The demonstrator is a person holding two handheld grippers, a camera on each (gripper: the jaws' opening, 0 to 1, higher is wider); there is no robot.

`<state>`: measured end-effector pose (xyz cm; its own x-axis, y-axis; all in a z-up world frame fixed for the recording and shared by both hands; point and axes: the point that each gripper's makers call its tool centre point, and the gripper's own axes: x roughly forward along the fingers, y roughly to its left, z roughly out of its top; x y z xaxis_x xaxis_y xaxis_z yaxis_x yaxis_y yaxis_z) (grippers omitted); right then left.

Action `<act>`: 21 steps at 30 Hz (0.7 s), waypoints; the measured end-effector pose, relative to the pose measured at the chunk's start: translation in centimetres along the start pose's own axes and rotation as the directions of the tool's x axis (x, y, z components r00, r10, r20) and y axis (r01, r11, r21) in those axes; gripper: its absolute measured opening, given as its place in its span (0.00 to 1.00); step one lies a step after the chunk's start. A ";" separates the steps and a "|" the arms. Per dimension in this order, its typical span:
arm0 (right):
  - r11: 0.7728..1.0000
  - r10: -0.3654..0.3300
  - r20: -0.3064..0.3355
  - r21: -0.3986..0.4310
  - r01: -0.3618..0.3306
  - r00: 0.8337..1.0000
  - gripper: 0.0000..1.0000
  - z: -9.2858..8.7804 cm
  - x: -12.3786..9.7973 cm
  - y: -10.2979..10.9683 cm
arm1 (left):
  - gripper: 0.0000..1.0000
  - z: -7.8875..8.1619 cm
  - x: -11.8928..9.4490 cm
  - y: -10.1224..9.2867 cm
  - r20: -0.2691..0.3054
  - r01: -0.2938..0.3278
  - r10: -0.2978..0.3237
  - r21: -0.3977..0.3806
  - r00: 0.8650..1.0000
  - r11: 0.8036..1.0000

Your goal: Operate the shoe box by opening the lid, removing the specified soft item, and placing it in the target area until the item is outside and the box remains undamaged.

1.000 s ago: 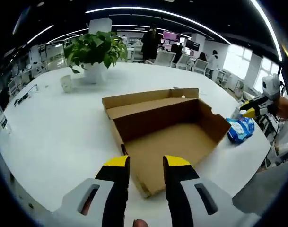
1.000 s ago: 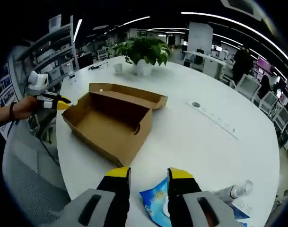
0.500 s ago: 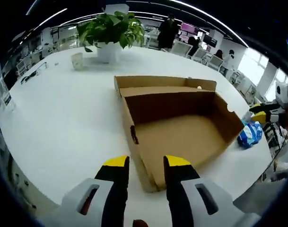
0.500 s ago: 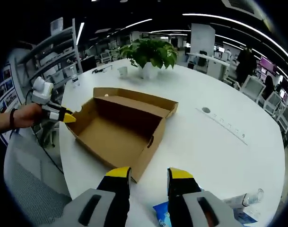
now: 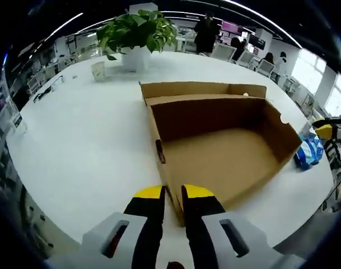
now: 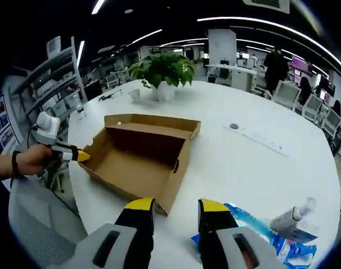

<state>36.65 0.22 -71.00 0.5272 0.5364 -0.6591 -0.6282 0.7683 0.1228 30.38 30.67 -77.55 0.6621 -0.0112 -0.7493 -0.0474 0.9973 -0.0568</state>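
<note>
Left gripper view. We take the open cardboard shoe box (image 5: 220, 140) as landmark; it sits on the white round table (image 5: 75, 140), lid folded back flat on the far side, interior bare brown card. Our left gripper (image 5: 170, 193) rises from the bottom, yellow tips at the box's near corner. The jaws stand close, a narrow gap between them, and the near wall's edge runs into that gap; we cannot tell whether they pinch the card or merely straddle it. To the right of the box, outside it and just beside its right wall, lies the blue soft packet (image 5: 308, 152) on the table. Just beyond the packet the right gripper (image 5: 327, 130) enters from the right edge, yellow tip toward the box; its jaw spacing is not readable here. Beyond the box stand a potted plant (image 5: 138, 36) and, left of that, a small white cup (image 5: 98, 70).

Right gripper view. The same shoe box (image 6: 139, 154) lies ahead and left of our right gripper (image 6: 173, 206). Its jaws stand apart with bare table between them, grasping nothing. The blue soft packet (image 6: 254, 235) lies just right of the right jaw, well clear of the box, next to a small plastic bottle (image 6: 296, 216). At the box's far-left corner the left gripper (image 6: 75, 155) meets the wall, held by a person's hand (image 6: 30, 161). The potted plant (image 6: 164, 70) stands beyond the box.
</note>
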 end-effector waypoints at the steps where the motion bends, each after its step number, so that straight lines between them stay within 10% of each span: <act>1: 1.000 0.003 0.003 0.009 -0.003 1.000 0.27 -0.2 0.1 0.2 | 0.11 0.0 0.0 0.0 0.002 0.000 -0.001 0.007 1.000 1.000; 21: 0.986 0.009 0.029 0.164 -0.014 1.000 0.28 -4.7 0.8 4.0 | 0.08 0.1 0.0 0.5 0.013 -0.028 0.027 0.096 1.000 0.995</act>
<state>31.81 2.08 -74.53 0.5378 0.5532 -0.6362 -0.5333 0.8077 0.2515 30.44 31.17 -77.53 0.6700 0.0164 -0.7422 0.0065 0.9996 0.0280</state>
